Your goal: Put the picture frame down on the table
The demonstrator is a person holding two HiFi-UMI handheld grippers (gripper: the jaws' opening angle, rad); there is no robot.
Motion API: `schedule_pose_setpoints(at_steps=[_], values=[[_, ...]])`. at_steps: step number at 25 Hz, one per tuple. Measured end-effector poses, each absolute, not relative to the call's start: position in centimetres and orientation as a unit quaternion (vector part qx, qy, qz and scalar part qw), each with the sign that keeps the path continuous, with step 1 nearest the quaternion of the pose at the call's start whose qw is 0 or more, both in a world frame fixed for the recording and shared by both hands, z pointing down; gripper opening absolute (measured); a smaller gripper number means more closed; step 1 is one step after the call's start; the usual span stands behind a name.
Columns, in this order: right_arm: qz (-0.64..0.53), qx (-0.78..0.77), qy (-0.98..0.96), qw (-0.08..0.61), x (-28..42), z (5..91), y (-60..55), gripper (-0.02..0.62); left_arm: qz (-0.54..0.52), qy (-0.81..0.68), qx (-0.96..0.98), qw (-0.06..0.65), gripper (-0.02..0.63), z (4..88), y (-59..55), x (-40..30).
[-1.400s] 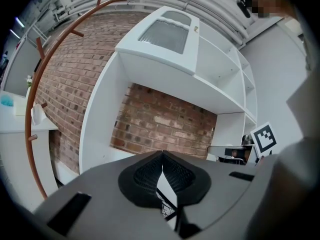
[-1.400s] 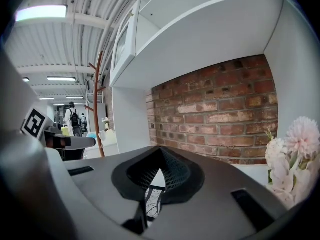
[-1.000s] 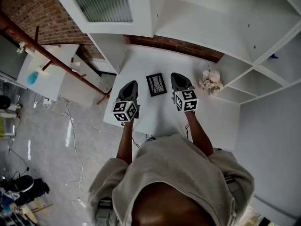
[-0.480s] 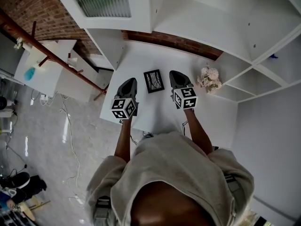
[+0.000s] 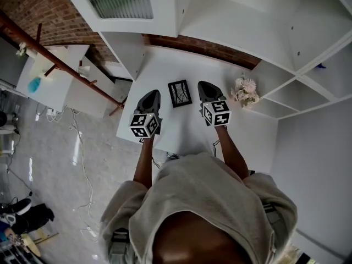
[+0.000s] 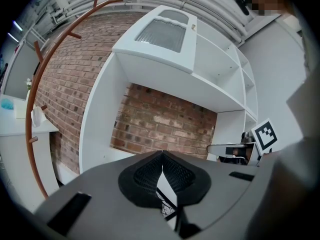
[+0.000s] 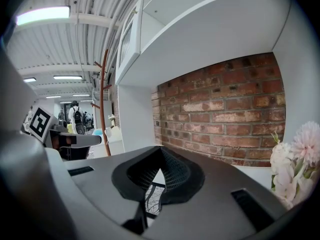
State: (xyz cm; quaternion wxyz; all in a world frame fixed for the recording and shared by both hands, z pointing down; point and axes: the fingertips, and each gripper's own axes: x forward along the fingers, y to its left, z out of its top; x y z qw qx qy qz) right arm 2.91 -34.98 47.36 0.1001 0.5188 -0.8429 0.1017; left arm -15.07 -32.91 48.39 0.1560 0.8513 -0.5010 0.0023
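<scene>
Both forearms reach out level from the near edge of the white table (image 5: 165,70). The left gripper (image 5: 152,95) and right gripper (image 5: 204,86) hover side by side, each clenched empty, tips meeting (image 6: 162,154) (image 7: 161,149). The small black-framed picture frame (image 5: 179,93) lies flat mid-table between them. In each gripper view the jaws hide all but a sliver of it (image 6: 166,205) (image 7: 151,196).

Left claw (image 5: 150,96) and right claw (image 5: 204,86) held forward side by side, both closed.
</scene>
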Motion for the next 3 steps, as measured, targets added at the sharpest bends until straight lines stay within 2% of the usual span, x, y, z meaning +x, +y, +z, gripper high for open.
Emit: schedule_pose_setpoints(at_steps=[3], values=[[0.102, 0.519, -0.843, 0.100, 2.89, 47.53, -35.18, 0.023, 0.002, -0.500, 0.852, 0.156, 0.017, 48.53, -33.09, -15.09]])
